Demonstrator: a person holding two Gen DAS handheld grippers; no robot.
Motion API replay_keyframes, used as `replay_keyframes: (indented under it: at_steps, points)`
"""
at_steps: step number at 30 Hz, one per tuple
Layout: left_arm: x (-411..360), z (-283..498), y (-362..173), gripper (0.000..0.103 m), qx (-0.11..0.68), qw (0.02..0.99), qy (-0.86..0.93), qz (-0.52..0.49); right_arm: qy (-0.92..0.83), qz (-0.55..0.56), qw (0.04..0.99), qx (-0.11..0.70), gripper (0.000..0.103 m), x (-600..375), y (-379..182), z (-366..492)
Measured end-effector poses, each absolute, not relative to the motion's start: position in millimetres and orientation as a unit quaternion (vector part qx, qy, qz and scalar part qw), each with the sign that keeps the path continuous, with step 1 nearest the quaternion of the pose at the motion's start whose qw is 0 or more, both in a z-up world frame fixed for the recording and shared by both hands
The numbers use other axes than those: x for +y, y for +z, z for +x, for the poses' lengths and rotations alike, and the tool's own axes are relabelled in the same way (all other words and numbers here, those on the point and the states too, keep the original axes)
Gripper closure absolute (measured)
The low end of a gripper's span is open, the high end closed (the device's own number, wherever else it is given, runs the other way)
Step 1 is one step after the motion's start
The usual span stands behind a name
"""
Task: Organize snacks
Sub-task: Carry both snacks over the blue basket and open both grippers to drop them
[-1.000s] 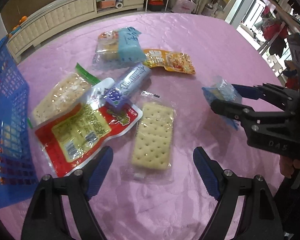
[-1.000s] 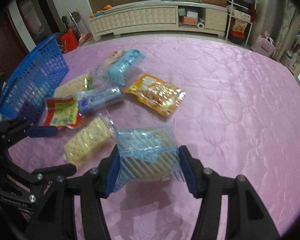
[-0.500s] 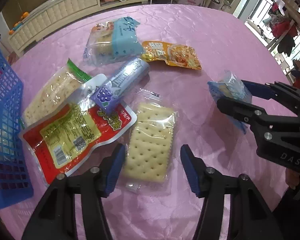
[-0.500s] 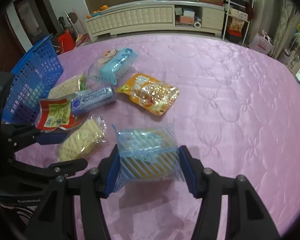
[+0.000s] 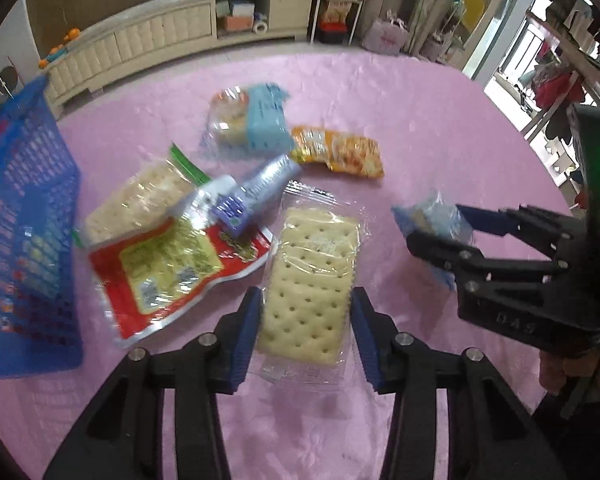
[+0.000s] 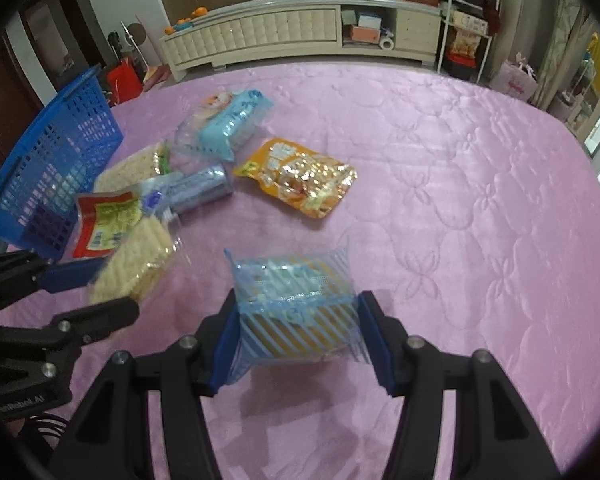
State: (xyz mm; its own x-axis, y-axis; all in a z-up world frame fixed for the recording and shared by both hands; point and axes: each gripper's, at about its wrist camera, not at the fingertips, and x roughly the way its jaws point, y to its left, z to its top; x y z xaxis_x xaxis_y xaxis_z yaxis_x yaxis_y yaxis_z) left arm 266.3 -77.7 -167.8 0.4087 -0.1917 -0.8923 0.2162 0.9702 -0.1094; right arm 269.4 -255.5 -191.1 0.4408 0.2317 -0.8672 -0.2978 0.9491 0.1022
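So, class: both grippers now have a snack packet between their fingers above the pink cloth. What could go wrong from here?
1. The left gripper, whose jaws have just been closing, pinches only the near end of the cracker packet; the long far end may sag or slip.
2. Squeezing harder might crack the crackers.
3. The right gripper holds the blue striped packet close by; both heading for the blue basket could collide.
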Motion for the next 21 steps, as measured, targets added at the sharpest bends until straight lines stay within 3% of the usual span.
replay_keyframes:
  at_steps: [9,21]
  points:
    - [-46.8,233.1,-109.0,0.061,0.476,0.872,-0.110,0.002,0.181,-0.055,0.867,0.461,0.042,-217.3,-118.0,231.3]
    - [48.7,201.4,-45.2,0.061,0.419,0.905,-0.062,-0.027,0.238,-0.094,0.876,0.408,0.042,-122.6,-49.4,211.6]
